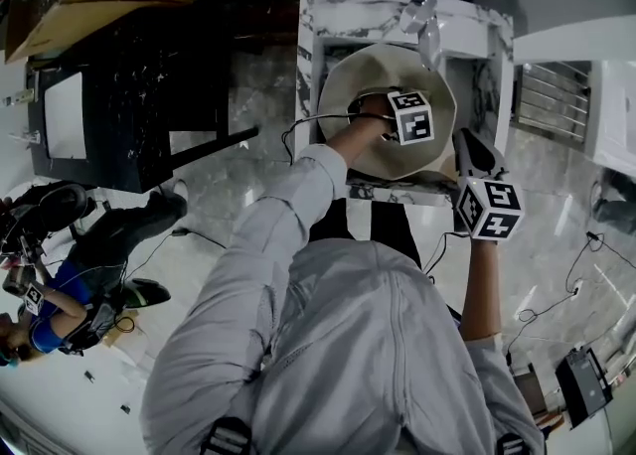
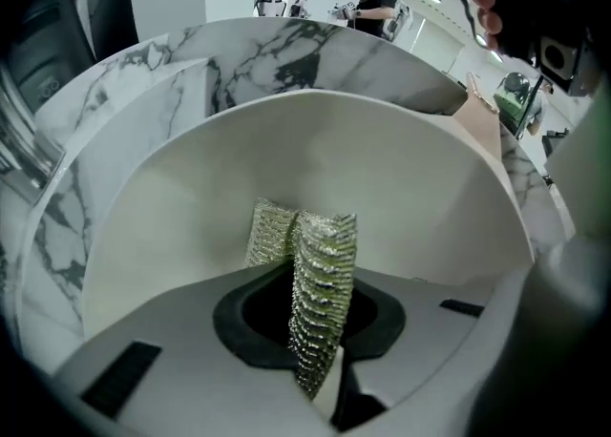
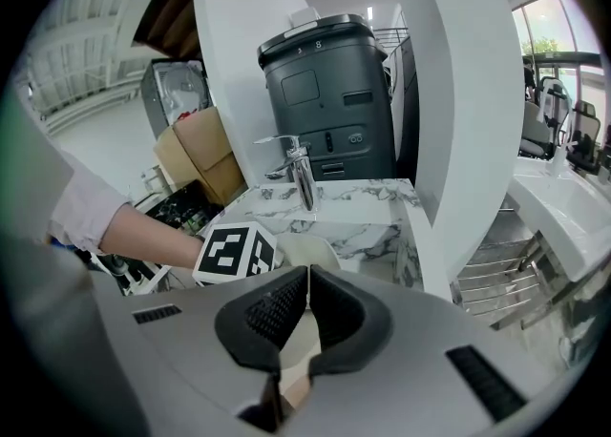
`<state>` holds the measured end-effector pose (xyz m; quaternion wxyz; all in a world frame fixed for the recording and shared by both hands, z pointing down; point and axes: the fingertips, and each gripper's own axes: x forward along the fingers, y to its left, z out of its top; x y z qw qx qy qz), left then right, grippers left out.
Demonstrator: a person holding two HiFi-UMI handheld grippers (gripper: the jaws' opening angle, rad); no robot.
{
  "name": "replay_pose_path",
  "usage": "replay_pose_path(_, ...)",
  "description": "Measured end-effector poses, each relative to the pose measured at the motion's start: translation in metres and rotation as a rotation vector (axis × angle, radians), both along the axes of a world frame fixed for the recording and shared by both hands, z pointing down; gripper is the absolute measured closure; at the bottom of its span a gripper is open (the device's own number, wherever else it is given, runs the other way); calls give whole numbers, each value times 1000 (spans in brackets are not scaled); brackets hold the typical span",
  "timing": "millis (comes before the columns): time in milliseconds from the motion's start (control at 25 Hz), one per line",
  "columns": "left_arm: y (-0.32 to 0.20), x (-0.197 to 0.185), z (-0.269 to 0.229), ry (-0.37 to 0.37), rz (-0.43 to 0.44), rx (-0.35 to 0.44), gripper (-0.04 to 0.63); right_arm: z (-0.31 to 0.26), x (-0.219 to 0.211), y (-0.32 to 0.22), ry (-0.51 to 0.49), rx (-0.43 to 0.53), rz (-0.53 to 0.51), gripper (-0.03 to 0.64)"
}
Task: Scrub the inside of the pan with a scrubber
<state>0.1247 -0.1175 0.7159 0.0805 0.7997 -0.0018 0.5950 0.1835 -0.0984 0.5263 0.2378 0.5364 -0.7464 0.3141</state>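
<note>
The left hand-held gripper (image 2: 310, 316) is pinching the soft mesh scrubber (image 2: 323, 263) mid-fold inside the rigid pan (image 2: 382, 168), while the right hand-held gripper (image 3: 307, 306) is clamping its 4 o'clock edge.

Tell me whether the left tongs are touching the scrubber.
Touching. The left gripper view shows the left tongs with jaws pinched on the scrubber, which stands up between them inside the pan.

One pan (image 1: 360, 77), one scrubber (image 2: 323, 278)
</note>
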Motion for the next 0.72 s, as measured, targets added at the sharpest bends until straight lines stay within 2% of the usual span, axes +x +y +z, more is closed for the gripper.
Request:
replay_pose_path(160,34,4,-7,21,79,-98,529,-1,-2,2,1,1,1,580)
replay_pose_path(360,71,-8,-13,-12,203,-219,529,-6,-6,2,0,6,1,580)
replay_pose_path(720,109,-61,-11,-192,398,-363,529,-5,-12,5,-4,6,-6,580)
